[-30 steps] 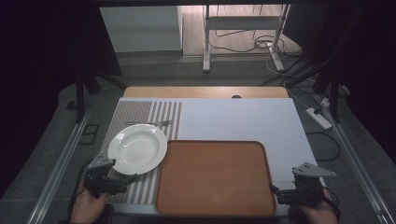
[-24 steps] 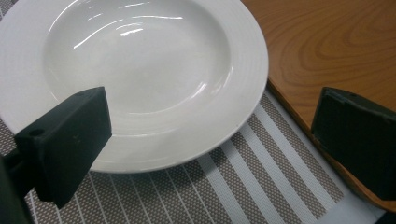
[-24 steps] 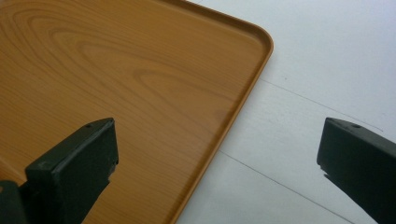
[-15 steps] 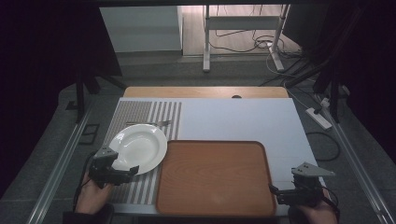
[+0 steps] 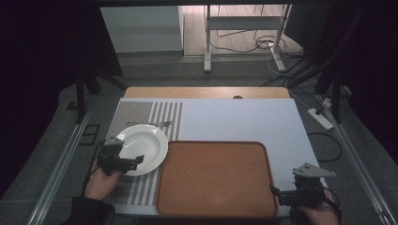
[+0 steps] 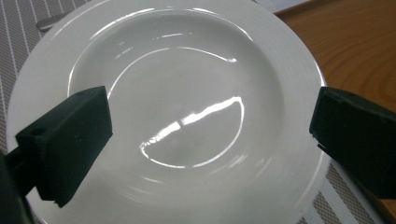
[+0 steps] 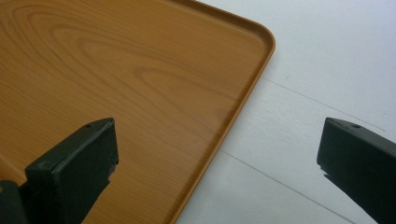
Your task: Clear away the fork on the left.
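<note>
Jaws spread wide, the left claw [image 5: 133, 161] hovers over the white plate [image 5: 143, 147] on the striped placemat [image 5: 141, 117] beside the wooden tray [image 5: 216, 178], while the right claw [image 5: 277, 192], also spread, waits at the tray's near right corner on the bench [image 5: 244, 119].

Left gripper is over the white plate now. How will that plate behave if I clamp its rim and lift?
The white plate looks glazed and glossy, so its rim may slip between the jaws. It seems rigid ceramic, likely heavy and breakable. Held at one edge by the left gripper, it would probably tilt.
</note>
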Motion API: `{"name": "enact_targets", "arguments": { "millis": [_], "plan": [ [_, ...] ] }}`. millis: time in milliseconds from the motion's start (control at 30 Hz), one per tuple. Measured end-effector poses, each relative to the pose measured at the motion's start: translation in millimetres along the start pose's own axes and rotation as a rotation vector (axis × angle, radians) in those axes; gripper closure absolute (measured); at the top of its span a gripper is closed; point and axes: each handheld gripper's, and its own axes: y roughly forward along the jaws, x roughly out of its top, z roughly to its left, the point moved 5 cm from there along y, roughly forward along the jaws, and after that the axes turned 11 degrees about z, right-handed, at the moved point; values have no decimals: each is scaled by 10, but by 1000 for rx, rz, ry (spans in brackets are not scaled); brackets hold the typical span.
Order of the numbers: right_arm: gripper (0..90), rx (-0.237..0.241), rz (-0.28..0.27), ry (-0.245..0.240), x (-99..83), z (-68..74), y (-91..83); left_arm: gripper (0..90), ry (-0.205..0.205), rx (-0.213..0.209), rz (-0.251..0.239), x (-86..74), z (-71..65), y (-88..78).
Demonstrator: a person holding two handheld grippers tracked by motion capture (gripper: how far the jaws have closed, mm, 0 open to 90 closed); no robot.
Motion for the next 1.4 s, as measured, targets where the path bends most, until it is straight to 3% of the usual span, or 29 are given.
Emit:
{"name": "enact_targets", "arguments": {
  "millis": [500,567,1400],
  "plan": [
    [0,1,6,0,0,1,9,1,26,-9,17,252,152,148],
    [0,2,8,-1,-1,1,8,0,29,-25,18,280,173,170],
    [0,3,17,-4,-1,3,14,0,1,-31,46,577,447,383]
  ]
}}
